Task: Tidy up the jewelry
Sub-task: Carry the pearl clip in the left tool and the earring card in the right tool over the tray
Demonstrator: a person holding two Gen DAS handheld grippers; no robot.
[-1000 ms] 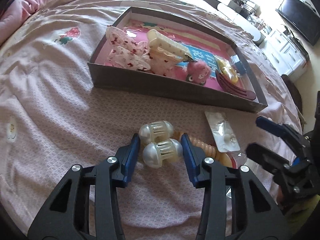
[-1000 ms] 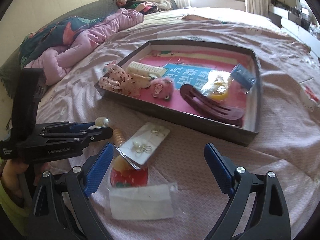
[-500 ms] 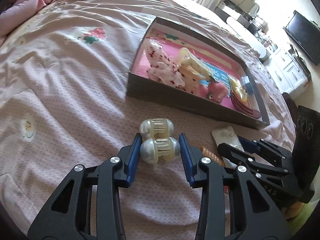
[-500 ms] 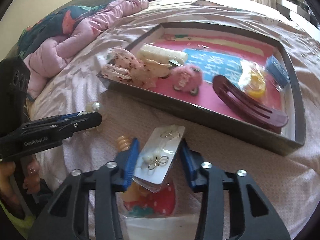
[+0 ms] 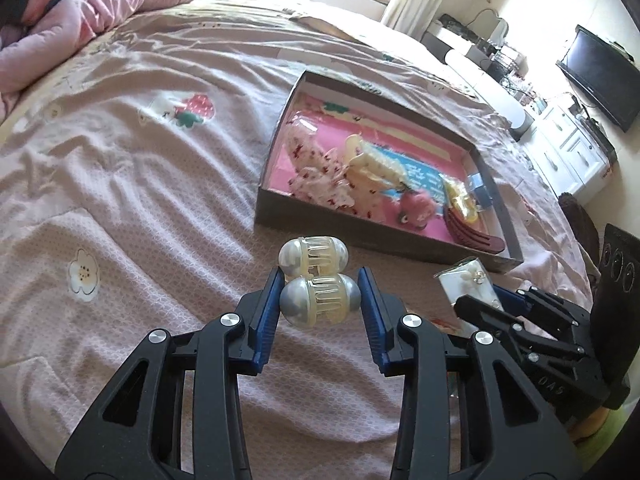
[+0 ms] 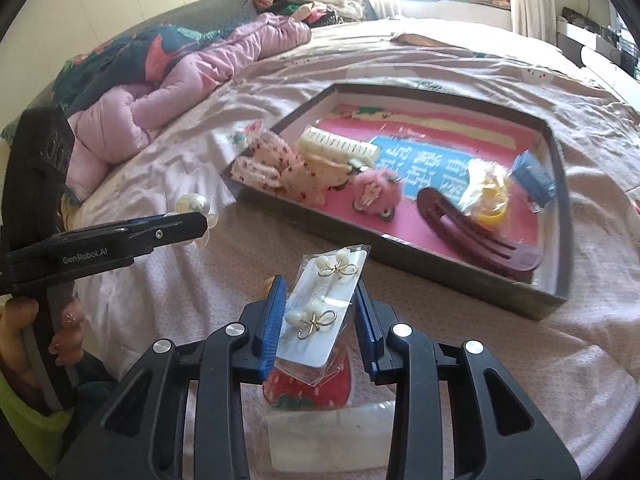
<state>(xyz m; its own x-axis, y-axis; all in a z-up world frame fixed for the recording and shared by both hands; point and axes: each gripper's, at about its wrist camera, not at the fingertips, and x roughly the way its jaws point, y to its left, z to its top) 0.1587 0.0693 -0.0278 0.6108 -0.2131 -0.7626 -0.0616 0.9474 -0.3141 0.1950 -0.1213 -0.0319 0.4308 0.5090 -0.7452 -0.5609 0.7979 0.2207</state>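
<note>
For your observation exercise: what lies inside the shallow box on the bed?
Inside the box: floral bows, cream claw clip, pink pompom, maroon clip, yellow item in bag, blue packet. Anything beneath them stays hidden.

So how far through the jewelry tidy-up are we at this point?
Done: the tray already holds the floral bows, cream claw clip, pink pompom and maroon clip. In hand: left gripper clamps the pearl clip; right gripper is shut on the earring card. Left: both into the tray, plus the white packet.
</note>
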